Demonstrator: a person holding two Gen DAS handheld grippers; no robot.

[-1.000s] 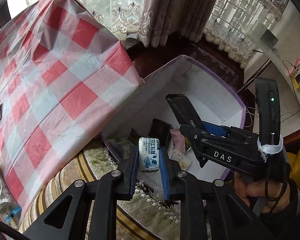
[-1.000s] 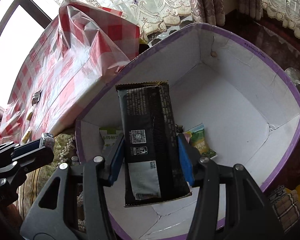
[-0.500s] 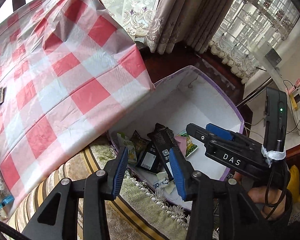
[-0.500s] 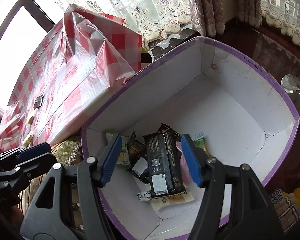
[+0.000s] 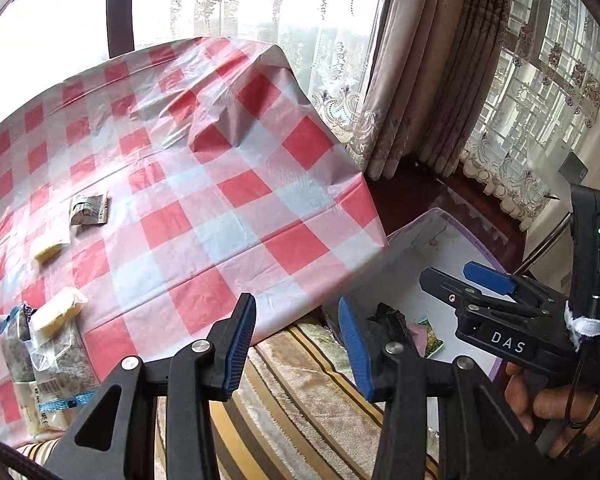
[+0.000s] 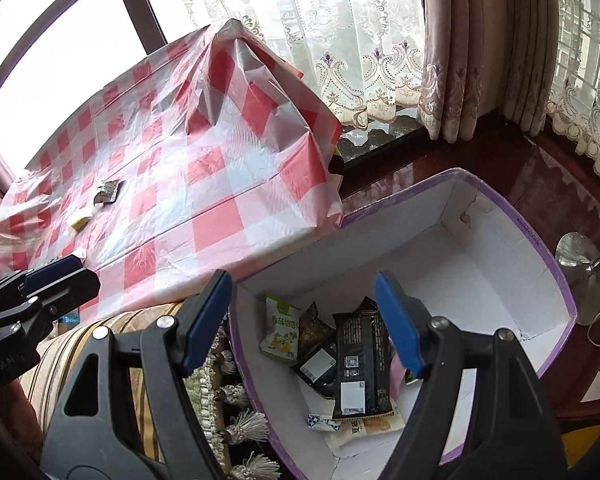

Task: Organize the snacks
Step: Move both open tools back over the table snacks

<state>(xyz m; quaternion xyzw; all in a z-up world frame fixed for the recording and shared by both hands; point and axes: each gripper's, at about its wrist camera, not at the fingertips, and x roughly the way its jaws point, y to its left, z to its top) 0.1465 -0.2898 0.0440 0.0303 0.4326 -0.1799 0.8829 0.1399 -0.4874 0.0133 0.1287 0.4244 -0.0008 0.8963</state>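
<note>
The snacks left to gather lay on the worktop (image 5: 228,184) under its red-and-white checked plastic cloth, well apart from the box. They looked light and soft: thin crinkly film wrappers that would dent under pressure and could slide on the glossy cloth. A small silver sachet (image 5: 87,209) lay flat with a curled edge; it would best be pinched across its short width near the middle, where the contents give some body, not at the slippery sealed rim. Just beside it sat a pale yellow wrapped piece (image 5: 51,249), and nearer the worktop's front edge a second yellow piece (image 5: 60,309) rested against a clear bag of dark grainy snack (image 5: 58,354) with a blue strip at its end. That bag seemed the bulkiest and floppiest, so a hold across its filled belly would likely serve better than one on a loose corner.

The left gripper (image 5: 296,344) hung over the striped, fringed cover below the worktop's edge, its blue-padded jaws spread wide with nothing between them. The right gripper (image 6: 302,322) was likewise parted and empty, poised above the purple-rimmed white box (image 6: 540,248) that stood beside the worktop. Inside the box a long black packet (image 6: 360,364) lay on top of a green-and-white pouch (image 6: 281,330) and other small wrappers, heaped at the near end, the far end bare.
</note>
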